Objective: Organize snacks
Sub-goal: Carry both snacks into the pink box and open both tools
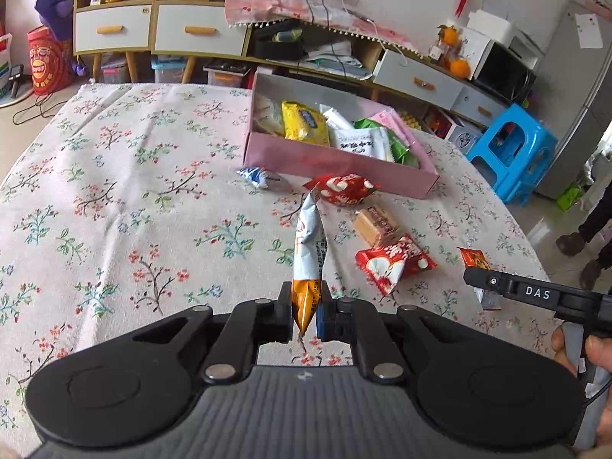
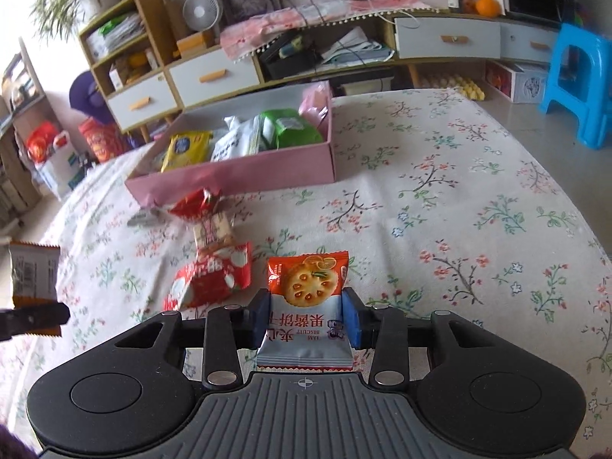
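My left gripper (image 1: 305, 298) is shut on an orange-and-white snack packet (image 1: 308, 244), held edge-on above the tablecloth. My right gripper (image 2: 308, 310) is shut on a red-and-white jam biscuit packet (image 2: 306, 306), held flat above the table; it also shows in the left wrist view (image 1: 474, 258). A pink box (image 1: 336, 160) holding several snacks stands ahead; it also shows in the right wrist view (image 2: 244, 172). Loose on the cloth lie a red packet (image 1: 340, 189), a tan wafer packet (image 1: 376, 223), another red packet (image 1: 394, 262) and a blue-white packet (image 1: 256, 176).
A floral tablecloth (image 1: 134, 191) covers the table. Behind it are drawer cabinets (image 1: 153, 30) and cluttered shelves. A blue plastic stool (image 1: 512, 149) stands at the right. A person's feet (image 1: 581, 244) are on the floor at the far right.
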